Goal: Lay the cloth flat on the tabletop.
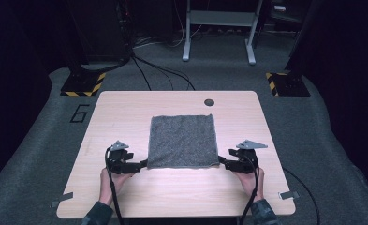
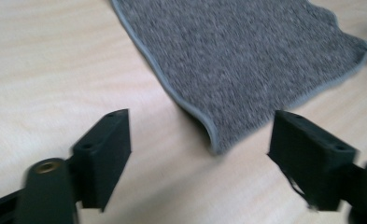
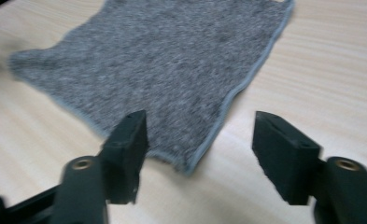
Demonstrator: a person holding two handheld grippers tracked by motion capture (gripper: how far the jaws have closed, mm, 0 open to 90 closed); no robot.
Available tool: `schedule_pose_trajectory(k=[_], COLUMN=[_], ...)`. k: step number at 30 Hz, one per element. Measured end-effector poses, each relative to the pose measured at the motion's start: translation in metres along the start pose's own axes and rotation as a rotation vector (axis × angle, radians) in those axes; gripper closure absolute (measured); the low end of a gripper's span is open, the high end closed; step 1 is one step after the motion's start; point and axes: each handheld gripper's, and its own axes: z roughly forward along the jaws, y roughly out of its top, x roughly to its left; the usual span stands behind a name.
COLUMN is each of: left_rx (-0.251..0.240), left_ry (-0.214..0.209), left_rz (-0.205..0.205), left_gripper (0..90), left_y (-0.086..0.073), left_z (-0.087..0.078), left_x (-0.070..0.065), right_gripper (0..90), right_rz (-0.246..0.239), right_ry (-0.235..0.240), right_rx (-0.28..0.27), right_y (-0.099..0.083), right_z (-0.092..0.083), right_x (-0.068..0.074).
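Wooden table (image 1: pixel 125 197): grey cloth (image 1: pixel 182 140) flat at centre, roughly square, edges apparently parallel to table sides. My left gripper (image 1: pixel 142 163) and right gripper (image 1: pixel 222 160) at near corners, jaws apart, gripping nothing.

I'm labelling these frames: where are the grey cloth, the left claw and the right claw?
grey cloth (image 1: pixel 182 140), high view, middle of its flat surface.
left claw (image 2: pixel 197 156), left gripper view, midway between its open fingertips.
right claw (image 3: pixel 200 147), right gripper view, midway between its open fingertips.
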Motion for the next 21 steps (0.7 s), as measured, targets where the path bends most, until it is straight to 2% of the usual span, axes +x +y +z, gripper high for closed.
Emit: schedule_pose_trajectory(k=[1, 2, 8, 11, 12, 16, 18, 21], left_rx=[0.0, -0.003, 0.02, 0.026, 0.047, 0.059, 0.061, 0.068], left_ry=[0.0, 0.028, 0.097, 0.109, 0.122, 0.143, 0.147, 0.146], left_rz=[0.0, 0.025, 0.104, 0.107, 0.125, 0.149, 0.146, 0.156], left_gripper=[17.3, 15.7, 13.0, 12.0, 12.0, 12.0, 12.2, 12.3], left_y=[0.0, 0.006, 0.016, 0.017, 0.018, 0.017, 0.016, 0.013], left_z=[0.0, 0.005, 0.023, 0.031, 0.037, 0.043, 0.044, 0.046], left_x=[0.0, -0.002, -0.003, -0.002, -0.001, -0.001, -0.001, 0.0], right_gripper=[32.2, 29.6, 16.9, 14.9, 9.6, 6.1, 6.0, 5.6], right_rz=[0.0, -0.008, -0.069, -0.087, -0.1, -0.081, -0.076, -0.081], right_ry=[-0.004, -0.018, -0.062, -0.074, -0.119, -0.138, -0.137, -0.137], right_rx=[-0.005, -0.009, 0.035, 0.056, 0.079, 0.135, 0.154, 0.155], right_y=[0.003, 0.006, 0.022, 0.025, 0.026, 0.024, 0.02, 0.017], right_z=[0.002, 0.005, 0.028, 0.037, 0.047, 0.061, 0.064, 0.066], right_x=[0.0, 0.0, 0.003, 0.003, 0.001, -0.003, -0.006, -0.008])
